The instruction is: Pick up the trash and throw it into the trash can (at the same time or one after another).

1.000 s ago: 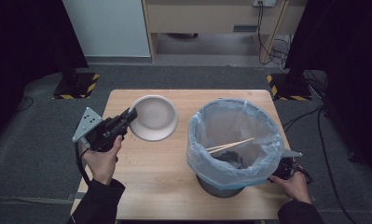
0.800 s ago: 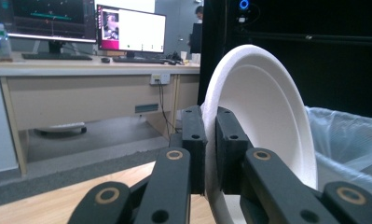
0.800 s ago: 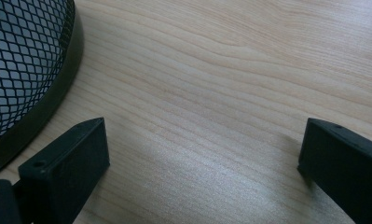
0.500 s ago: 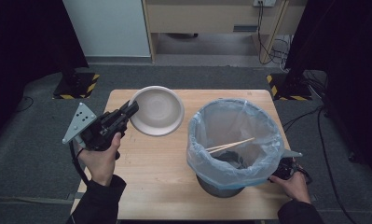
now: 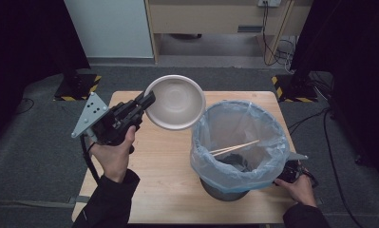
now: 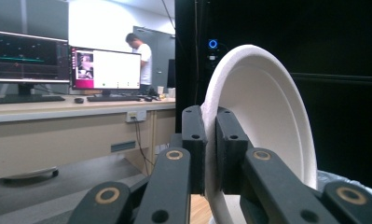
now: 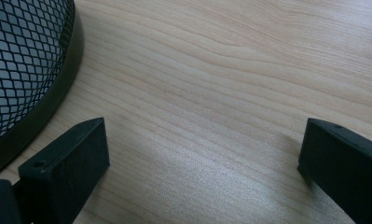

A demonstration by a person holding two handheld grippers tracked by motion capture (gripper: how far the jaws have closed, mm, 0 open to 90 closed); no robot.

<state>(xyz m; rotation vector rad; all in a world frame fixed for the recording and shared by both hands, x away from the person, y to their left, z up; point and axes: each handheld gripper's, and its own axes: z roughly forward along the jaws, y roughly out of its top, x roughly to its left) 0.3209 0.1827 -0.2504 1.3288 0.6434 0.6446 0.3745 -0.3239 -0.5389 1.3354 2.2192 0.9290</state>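
My left gripper (image 5: 146, 100) is shut on the rim of a white foam bowl (image 5: 175, 102), which it holds tilted in the air beside the bin. In the left gripper view the bowl (image 6: 263, 121) stands on edge, its rim pinched at my left gripper (image 6: 210, 140). A mesh waste bin (image 5: 237, 142) with a pale blue bag stands on the right of the wooden table (image 5: 163, 180); chopsticks (image 5: 234, 148) lie inside it. My right gripper (image 5: 291, 172) rests low by the bin's base. My right gripper (image 7: 202, 158) stands wide open over bare wood next to the bin's mesh wall (image 7: 20, 60).
A grey three-cornered plate (image 5: 88, 114) rides on the left gripper, and its cable (image 5: 90, 161) hangs by the person's wrist. Beyond the table are a white cabinet (image 5: 108, 26) and dark curtains. In the left gripper view a desk with monitors (image 6: 104, 70) and a standing person (image 6: 141, 60) show far off.
The left gripper has lifted the bowl off the table and carried it up and right toward the bin, tilting it. The right hand has stayed by the bin's base.
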